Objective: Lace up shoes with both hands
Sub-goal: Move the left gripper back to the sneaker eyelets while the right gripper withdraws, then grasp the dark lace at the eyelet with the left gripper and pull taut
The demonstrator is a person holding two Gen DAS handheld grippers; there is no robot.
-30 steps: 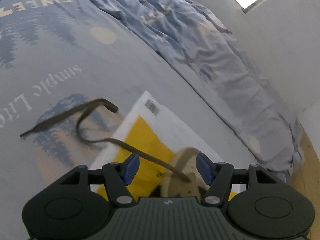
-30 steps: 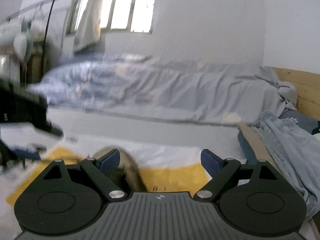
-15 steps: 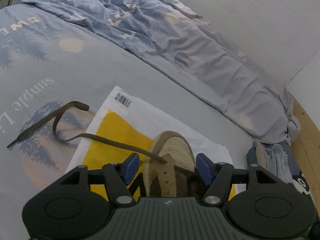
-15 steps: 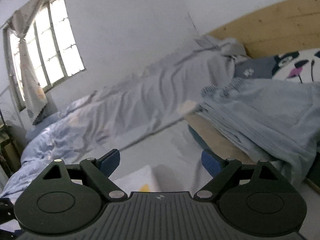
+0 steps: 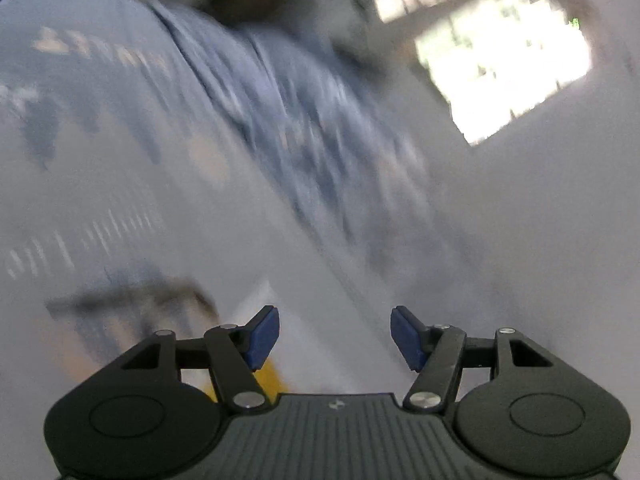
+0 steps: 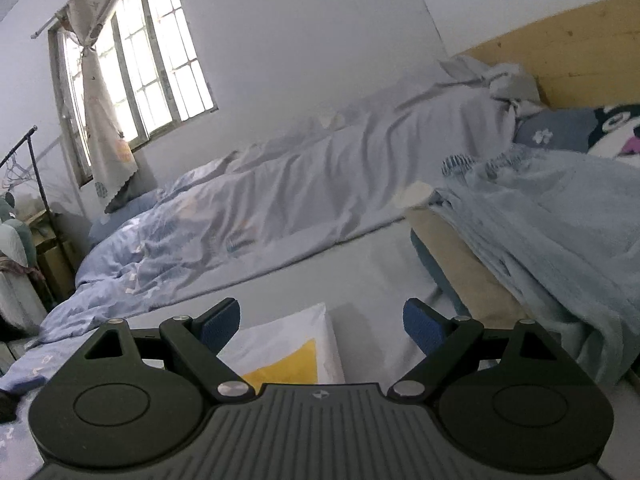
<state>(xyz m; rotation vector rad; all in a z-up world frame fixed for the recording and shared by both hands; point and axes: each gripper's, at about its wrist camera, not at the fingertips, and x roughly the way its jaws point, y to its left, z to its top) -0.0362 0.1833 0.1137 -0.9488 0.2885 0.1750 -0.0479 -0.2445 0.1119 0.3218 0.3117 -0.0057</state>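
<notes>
Left wrist view blurred; both tools [image 5: 334, 336] [image 6: 322, 326] spread, gripping nothing

No text is reading clearly in either view. In the left wrist view, pale marks are showing on the blue bedsheet [image 5: 120, 168] up and to the left of the left gripper [image 5: 334, 336], but blur is smearing them past reading. A small emblem is sitting on each gripper's body, behind the fingers; it is carrying no letters
</notes>
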